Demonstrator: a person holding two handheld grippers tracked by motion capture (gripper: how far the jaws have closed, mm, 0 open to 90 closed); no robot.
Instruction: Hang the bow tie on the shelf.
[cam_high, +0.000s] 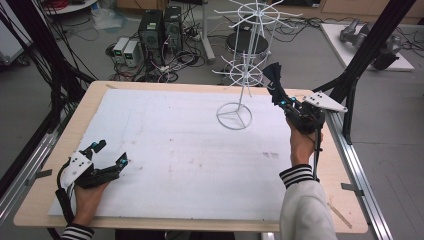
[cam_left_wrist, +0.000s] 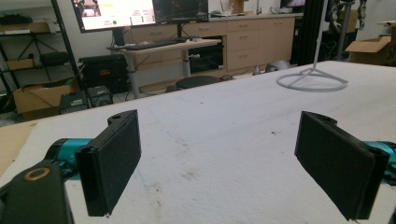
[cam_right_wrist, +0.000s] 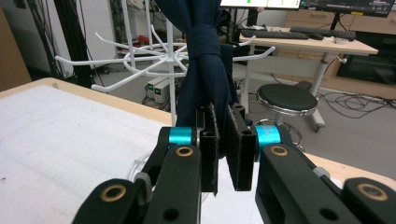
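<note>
At 2 o'clock on the table (cam_high: 45, 200), a dark cloth (cam_right_wrist: 204, 74) is clamped in the right gripper (cam_high: 281, 101), just beside the white rack (cam_high: 243, 70). No readable writing is seen. The left gripper (cam_high: 110, 153) is rested at 8 o'clock, jaws spread wide, holding nothing. The white mat (cam_high: 190, 155) between them is left open.

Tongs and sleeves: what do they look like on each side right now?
Both tongs, left and right, are black with teal collars by flat black pads and brass-coloured rivets. Each carries a grey three-cornered plate and a black cable. The right sleeve is light grey with a black-and-white striped cuff; the left cuff is striped too.
</note>
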